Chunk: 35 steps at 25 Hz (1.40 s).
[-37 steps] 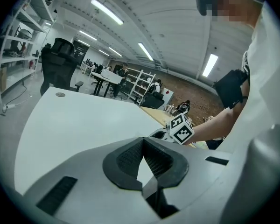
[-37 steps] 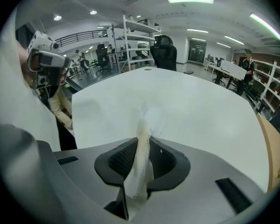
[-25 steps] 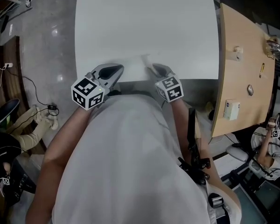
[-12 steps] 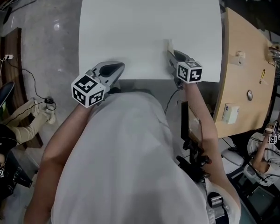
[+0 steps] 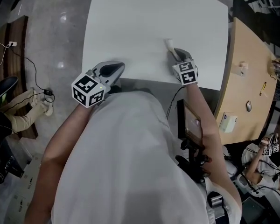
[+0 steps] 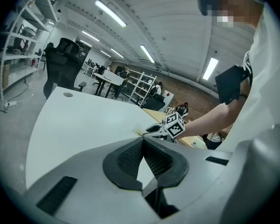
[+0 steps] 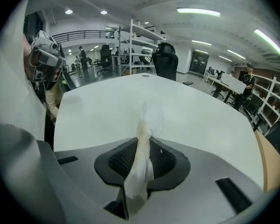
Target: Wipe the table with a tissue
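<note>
The right gripper [image 5: 176, 55] is clamped on the tissue [image 5: 169, 44], which pokes out ahead of its jaws over the white table [image 5: 130, 22]. The left gripper [image 5: 113, 70], jaws together with nothing between them, sits at the table's near edge, well apart from the tissue.

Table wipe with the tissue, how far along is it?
Done: the tissue is clamped in the right hand-held gripper. In hand: its free end appears to touch the white table near the front right. Left: the rest of the tabletop, though no marks show which parts have been wiped. The left hand-held gripper is shut and empty at the front edge.
</note>
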### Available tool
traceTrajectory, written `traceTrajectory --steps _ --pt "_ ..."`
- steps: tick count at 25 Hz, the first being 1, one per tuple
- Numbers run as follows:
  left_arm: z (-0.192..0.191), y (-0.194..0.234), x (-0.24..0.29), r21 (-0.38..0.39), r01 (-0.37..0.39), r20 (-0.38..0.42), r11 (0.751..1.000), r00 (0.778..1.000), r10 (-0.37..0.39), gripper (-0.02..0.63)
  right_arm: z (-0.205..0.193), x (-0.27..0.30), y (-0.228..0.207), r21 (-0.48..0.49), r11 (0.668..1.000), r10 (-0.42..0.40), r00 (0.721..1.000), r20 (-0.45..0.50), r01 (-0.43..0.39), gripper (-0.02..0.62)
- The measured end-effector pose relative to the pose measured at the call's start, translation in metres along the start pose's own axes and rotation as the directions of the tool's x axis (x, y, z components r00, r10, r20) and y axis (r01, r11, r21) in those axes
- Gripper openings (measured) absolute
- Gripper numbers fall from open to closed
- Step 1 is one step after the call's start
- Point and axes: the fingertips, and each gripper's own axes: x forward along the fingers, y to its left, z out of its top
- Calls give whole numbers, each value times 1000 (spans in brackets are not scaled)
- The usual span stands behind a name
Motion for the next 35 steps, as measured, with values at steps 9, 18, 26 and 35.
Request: traceTrajectory --steps 9,18,26,35 --pt "0 0 -2 12 26 -7 1000 1000 -26 6 -1 -7 45 25 997 69 997 48 -70 78" --pt "0 -3 -2 46 91 -28 995 996 -89 6 -9 -16 103 26 992 118 992 47 -120 78" --pt "5 -5 -3 83 149 -46 985 988 -146 6 -7 -20 107 53 995 86 996 6 -87 138" --pt "5 0 -11 85 167 -35 982 986 -165 6 -14 -31 91 103 994 -42 999 -27 45 86"
